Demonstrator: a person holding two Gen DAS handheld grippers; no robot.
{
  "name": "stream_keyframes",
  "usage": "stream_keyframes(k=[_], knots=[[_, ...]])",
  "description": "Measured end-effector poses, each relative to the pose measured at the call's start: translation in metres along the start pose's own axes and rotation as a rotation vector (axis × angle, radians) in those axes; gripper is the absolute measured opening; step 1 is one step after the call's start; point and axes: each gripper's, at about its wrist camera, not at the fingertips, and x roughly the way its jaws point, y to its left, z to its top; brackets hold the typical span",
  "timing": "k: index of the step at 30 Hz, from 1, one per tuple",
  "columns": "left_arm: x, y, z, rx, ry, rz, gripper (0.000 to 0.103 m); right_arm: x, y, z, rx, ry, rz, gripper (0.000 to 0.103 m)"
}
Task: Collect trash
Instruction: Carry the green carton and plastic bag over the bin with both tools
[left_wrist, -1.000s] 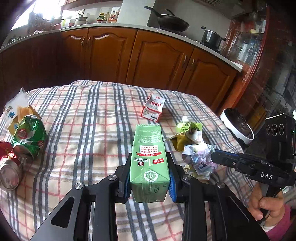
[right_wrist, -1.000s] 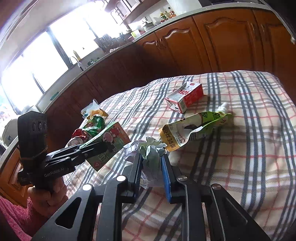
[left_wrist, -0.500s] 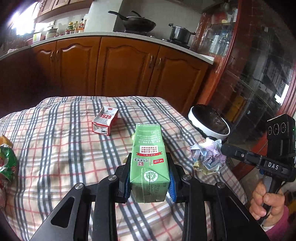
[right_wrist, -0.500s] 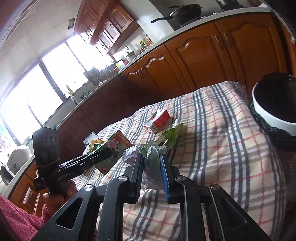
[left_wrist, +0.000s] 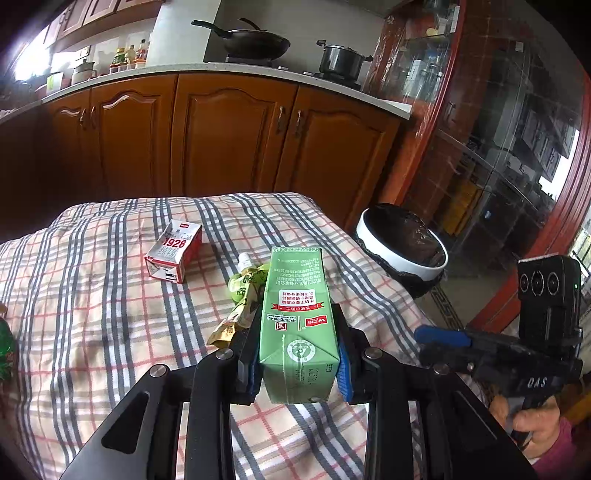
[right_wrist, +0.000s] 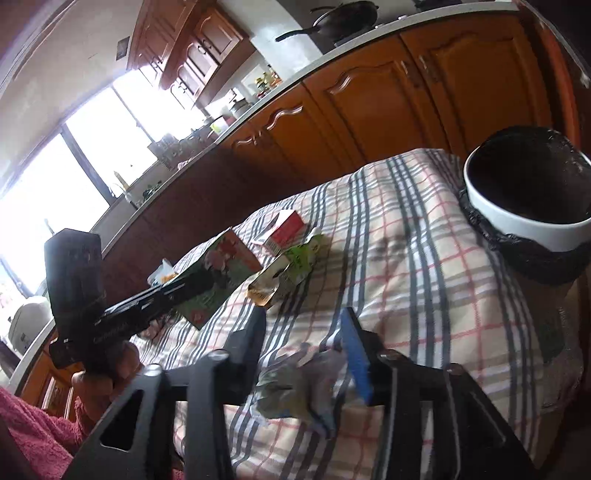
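Observation:
My left gripper (left_wrist: 295, 362) is shut on a green drink carton (left_wrist: 297, 325), held above the checked tablecloth (left_wrist: 110, 314). The carton also shows in the right wrist view (right_wrist: 221, 273). My right gripper (right_wrist: 306, 332) is open; a blurred crumpled paper ball (right_wrist: 299, 384) sits low between its fingers, loose. The right gripper shows in the left wrist view (left_wrist: 439, 338), empty at the tip. A white bin with a black liner (left_wrist: 402, 243) stands beyond the table's right edge, also in the right wrist view (right_wrist: 524, 199).
A red and white 1928 carton (left_wrist: 173, 251) and a green spouted pouch (left_wrist: 243, 295) lie on the table; both show in the right wrist view, carton (right_wrist: 284, 232), pouch (right_wrist: 288, 273). A green crushed can (left_wrist: 5, 350) is at the left edge. Wooden cabinets (left_wrist: 221, 136) stand behind.
My right gripper has opened and the paper ball has slipped down out of its grip. Both grippers have moved right toward the bin; the left still holds the green carton.

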Motion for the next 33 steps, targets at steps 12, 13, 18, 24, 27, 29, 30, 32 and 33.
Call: stream_keyframes(k=[12, 13, 18, 24, 27, 29, 30, 32, 33], knots=[[0.004, 0.003, -0.002, -0.031, 0.02, -0.006, 0.03, 0.021, -0.005, -0.04, 0.01, 0.119, -0.027, 0.036], [0.005, 0.001, -0.001, -0.029, 0.02, -0.012, 0.03, 0.017, -0.006, -0.039, 0.012, 0.107, -0.036, 0.036], [0.017, -0.023, 0.004, 0.019, 0.025, -0.047, 0.03, -0.009, -0.01, -0.022, 0.001, 0.032, -0.081, 0.035], [0.035, -0.046, 0.014, 0.057, 0.027, -0.077, 0.03, -0.036, -0.039, 0.003, 0.049, -0.066, -0.147, 0.035], [0.048, -0.057, 0.021, 0.067, 0.031, -0.092, 0.03, -0.049, -0.056, 0.014, 0.076, -0.112, -0.188, 0.035], [0.058, -0.065, 0.028, 0.075, 0.031, -0.1, 0.03, -0.057, -0.067, 0.022, 0.093, -0.144, -0.206, 0.035], [0.063, -0.069, 0.031, 0.083, 0.032, -0.107, 0.03, -0.06, -0.071, 0.026, 0.098, -0.155, -0.214, 0.035], [0.075, -0.077, 0.039, 0.098, 0.033, -0.113, 0.03, -0.066, -0.081, 0.035, 0.106, -0.181, -0.234, 0.035], [0.08, -0.08, 0.043, 0.103, 0.035, -0.118, 0.03, -0.068, -0.086, 0.04, 0.113, -0.193, -0.241, 0.035]])
